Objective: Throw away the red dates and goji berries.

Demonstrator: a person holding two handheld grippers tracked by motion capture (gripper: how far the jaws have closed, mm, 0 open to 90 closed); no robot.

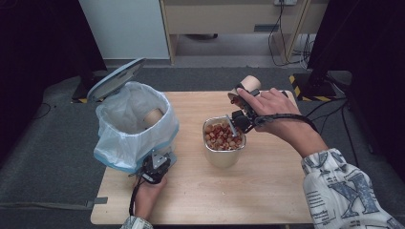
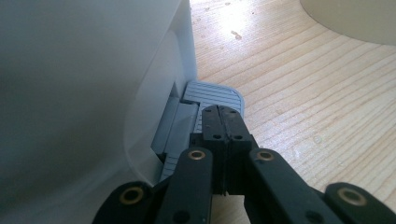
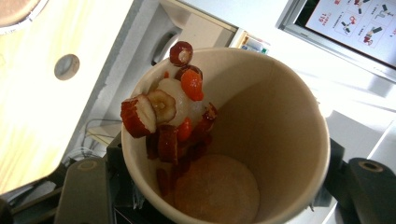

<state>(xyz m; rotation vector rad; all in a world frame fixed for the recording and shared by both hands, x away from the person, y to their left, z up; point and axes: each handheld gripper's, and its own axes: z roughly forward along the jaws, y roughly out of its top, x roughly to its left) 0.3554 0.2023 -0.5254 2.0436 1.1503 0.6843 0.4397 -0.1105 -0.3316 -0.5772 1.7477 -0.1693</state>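
My right gripper (image 1: 241,113) is shut on a tan paper cup (image 1: 249,85), tipped mouth-down over a metal container (image 1: 223,156) that holds red and orange fruit pieces (image 1: 222,136). In the right gripper view the cup (image 3: 285,116) sits between the two black jaws, and red date slices (image 3: 161,112) cling at its lower rim. My left gripper (image 1: 155,168) is shut with nothing in it. Its tips (image 2: 220,112) rest on the grey ribbed pedal (image 2: 212,93) of a bin (image 1: 136,143) lined with a white bag. The bin's lid (image 1: 116,77) stands up.
Another paper cup (image 1: 154,116) lies inside the bin. The wooden table (image 1: 267,200) has bare room in front of and to the right of the metal container. The white bin wall (image 2: 84,84) is close on the left of my left gripper.
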